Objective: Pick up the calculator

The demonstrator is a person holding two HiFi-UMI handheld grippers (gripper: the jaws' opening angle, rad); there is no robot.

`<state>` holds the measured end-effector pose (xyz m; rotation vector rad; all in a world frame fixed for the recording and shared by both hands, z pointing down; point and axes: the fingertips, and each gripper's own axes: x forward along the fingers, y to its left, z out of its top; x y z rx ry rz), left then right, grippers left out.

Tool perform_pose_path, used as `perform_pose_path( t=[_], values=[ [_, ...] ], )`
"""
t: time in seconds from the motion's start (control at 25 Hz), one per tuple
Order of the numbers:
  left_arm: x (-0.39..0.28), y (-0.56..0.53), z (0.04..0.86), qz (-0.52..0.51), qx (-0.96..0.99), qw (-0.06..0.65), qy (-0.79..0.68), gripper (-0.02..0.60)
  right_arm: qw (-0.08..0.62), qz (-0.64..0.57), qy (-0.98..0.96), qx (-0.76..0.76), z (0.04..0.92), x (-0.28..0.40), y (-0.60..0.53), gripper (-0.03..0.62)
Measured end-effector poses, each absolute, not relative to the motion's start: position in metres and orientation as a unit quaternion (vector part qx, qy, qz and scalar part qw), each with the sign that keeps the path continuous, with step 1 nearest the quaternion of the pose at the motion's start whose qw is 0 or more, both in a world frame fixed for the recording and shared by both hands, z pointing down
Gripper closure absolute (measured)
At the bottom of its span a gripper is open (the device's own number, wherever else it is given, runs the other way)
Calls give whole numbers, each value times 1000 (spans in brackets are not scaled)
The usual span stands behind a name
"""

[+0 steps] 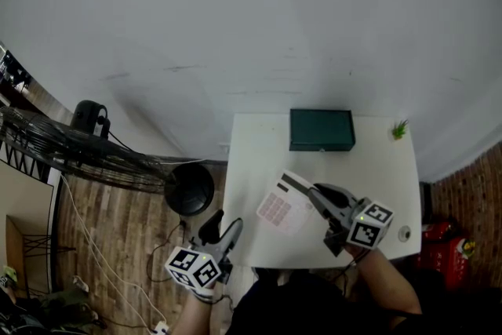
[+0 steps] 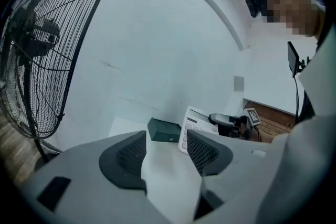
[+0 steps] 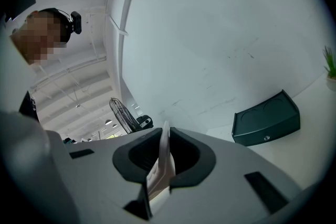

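Calculator (image 1: pixel 281 205) was clamped edge-on in my right tool (image 1: pixel 316 192), tilted over the front-left part of the counter (image 1: pixel 384 169). Couldn't tell if its low edge had cleared the surface. Left tool (image 1: pixel 225 225) was apart and empty, off the counter's left edge. I judged grasp done, lift in hand. Next move: raise straight up with a firm clamp, since a thin slab pinched at one edge could pivot or slip.

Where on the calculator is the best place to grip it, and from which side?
Probably its thin edge near the display end, from the right, as the right gripper does: the calculator is a flat slab, so jaws pinch across its thickness.
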<state>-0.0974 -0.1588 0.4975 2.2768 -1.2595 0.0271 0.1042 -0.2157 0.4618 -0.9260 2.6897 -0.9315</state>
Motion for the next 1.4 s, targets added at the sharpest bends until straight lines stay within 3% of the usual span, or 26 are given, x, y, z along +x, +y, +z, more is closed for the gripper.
perform_pose_path(
  t=[1.4],
  values=[
    [-56, -158, 496, 6, 830, 264, -491, 342, 74, -307, 905, -286, 458, 145, -223, 543]
  ],
)
